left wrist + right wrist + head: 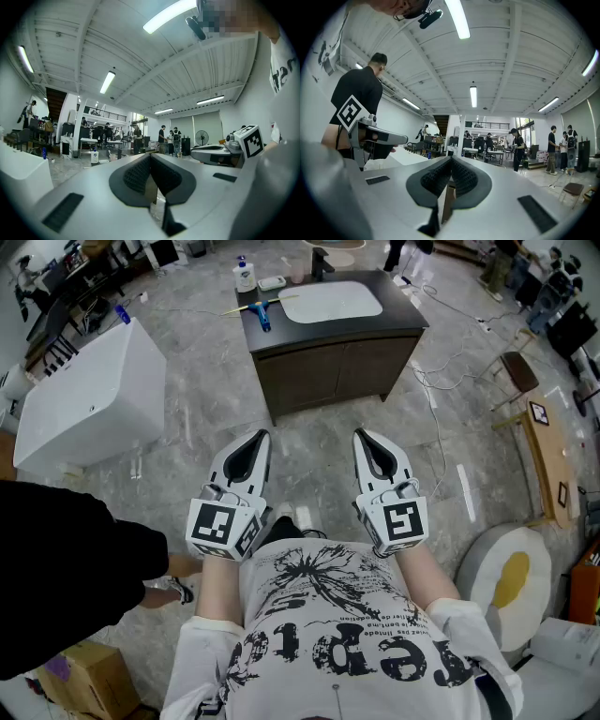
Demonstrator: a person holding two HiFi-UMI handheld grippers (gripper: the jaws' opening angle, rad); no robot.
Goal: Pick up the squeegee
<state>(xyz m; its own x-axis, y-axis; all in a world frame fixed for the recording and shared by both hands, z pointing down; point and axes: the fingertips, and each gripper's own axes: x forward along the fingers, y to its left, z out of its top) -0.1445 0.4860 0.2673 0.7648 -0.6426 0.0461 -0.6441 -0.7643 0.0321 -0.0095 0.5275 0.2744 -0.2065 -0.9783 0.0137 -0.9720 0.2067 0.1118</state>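
Observation:
The squeegee, with a blue handle and a pale yellow blade, lies on the left end of a dark vanity counter, beside a white sink basin. Both grippers are held level in front of the person's chest, well short of the vanity. My left gripper has its jaws closed together with nothing between them, which the left gripper view also shows. My right gripper is likewise shut and empty, its ribbed pads meeting at the tip. I cannot make out the squeegee in either gripper view.
A pump bottle, a soap dish and a black faucet stand on the counter. A white bathtub sits at the left, with a person in black nearby. Cables, a chair and a wooden table are on the right.

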